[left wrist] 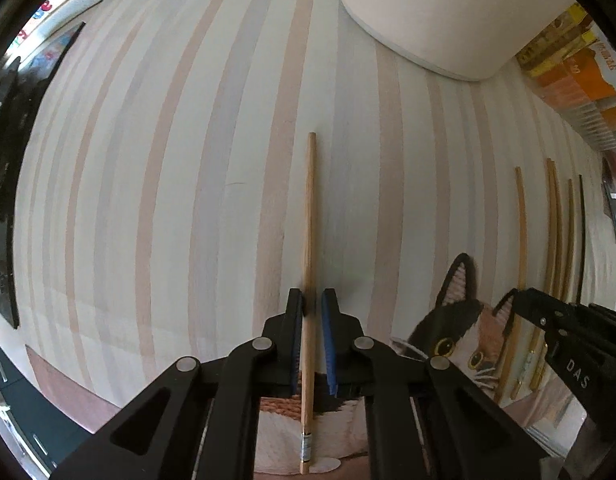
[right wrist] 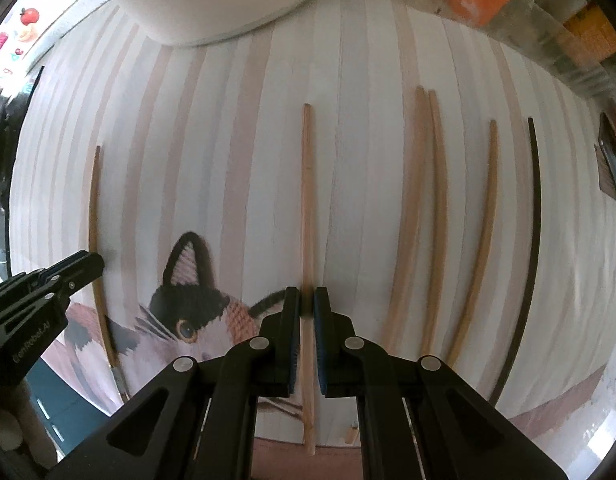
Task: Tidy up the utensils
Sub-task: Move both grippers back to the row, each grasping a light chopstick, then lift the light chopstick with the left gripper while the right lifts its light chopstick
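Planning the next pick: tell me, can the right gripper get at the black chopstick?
Probably not yet: the right gripper is shut on a wooden chopstick. The black chopstick lies uncovered, with nothing across it.

Black linkage fingers [left wrist: 293,320], blue pads [left wrist: 330,340], silver rivets.
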Motion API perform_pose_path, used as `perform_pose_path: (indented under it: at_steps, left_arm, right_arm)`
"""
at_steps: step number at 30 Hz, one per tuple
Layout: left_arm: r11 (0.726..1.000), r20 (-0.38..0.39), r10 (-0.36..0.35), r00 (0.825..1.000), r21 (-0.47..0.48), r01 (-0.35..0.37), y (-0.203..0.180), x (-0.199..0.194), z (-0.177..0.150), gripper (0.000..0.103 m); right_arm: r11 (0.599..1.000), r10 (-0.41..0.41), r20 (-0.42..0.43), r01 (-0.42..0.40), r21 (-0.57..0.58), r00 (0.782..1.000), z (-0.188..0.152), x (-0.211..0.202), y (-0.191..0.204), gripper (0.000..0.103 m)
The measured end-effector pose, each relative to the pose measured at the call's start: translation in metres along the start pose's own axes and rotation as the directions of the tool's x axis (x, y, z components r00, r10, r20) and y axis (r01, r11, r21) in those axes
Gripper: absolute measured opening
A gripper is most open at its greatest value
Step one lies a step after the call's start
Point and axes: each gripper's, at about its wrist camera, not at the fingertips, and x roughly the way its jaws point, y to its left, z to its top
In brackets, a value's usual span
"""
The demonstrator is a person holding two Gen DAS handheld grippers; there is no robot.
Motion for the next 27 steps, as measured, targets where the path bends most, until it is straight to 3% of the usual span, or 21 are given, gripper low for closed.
perform_pose_path:
  at_steps: [9,14,20,27]
  left_arm:
    - [1.000,0.012,0.028,1.000,-0.001,-0.028,-0.014,0.001,-0.011,0.006]
    - [0.999,0.015,0.048,0.999,-0.007,-0.048,-0.042,0.006,-0.021,0.004]
    - [0.998,0.021,0.060,0.998,0.015,-0.060,-0.057,0.010,-0.013,0.004]
    - [0.996,0.027,0.075,0.997,0.040,-0.076,-0.072,0.013,-0.009,0.004]
  right_arm:
    - [1.000,-0.020,-0.018,0.020,0.007,1.000,0.004,-0.001,0.013,0.008]
    - [0.999,-0.039,-0.003,0.039,0.011,0.999,0.019,0.002,0.025,0.008]
    - [0.999,-0.023,0.001,0.023,0.046,1.000,0.006,0.001,0.020,0.008]
    - [0.999,-0.033,-0.022,0.034,0.029,0.999,0.016,0.008,0.017,0.008]
